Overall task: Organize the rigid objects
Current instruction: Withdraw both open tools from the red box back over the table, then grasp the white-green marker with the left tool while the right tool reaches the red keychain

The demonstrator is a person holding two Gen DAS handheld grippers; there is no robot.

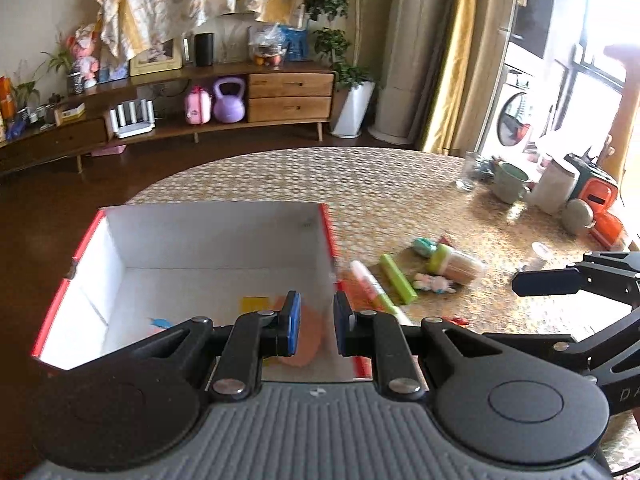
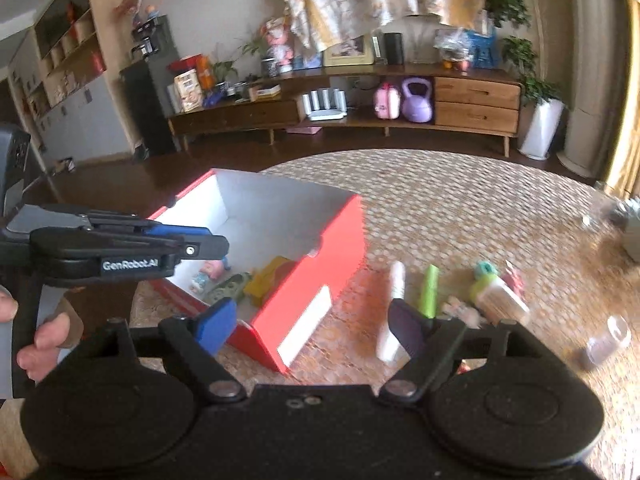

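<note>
A red box [image 1: 100, 232] with a white inside stands on the patterned table, holding a yellow piece [image 1: 254, 304], an orange piece and small toys. My left gripper [image 1: 318, 322] hovers over the box's near right corner, shut, with nothing between its blue pads. It also shows from the side as my left gripper [image 2: 216, 244] above the box [image 2: 320, 248]. My right gripper [image 2: 310, 328] is wide open and empty, near the box's front corner. To the right lie a white marker [image 2: 394, 308], a green tube [image 2: 430, 290], a toothpick jar [image 2: 500, 296] and a small teal item [image 2: 486, 268].
A mug [image 1: 510, 184], a glass [image 1: 470, 172], a white canister [image 1: 554, 190] and an orange device [image 1: 600, 200] stand at the table's far right. A small clear cup [image 2: 608, 342] sits near the right edge. A person's hand [image 2: 40, 340] holds the left gripper's handle.
</note>
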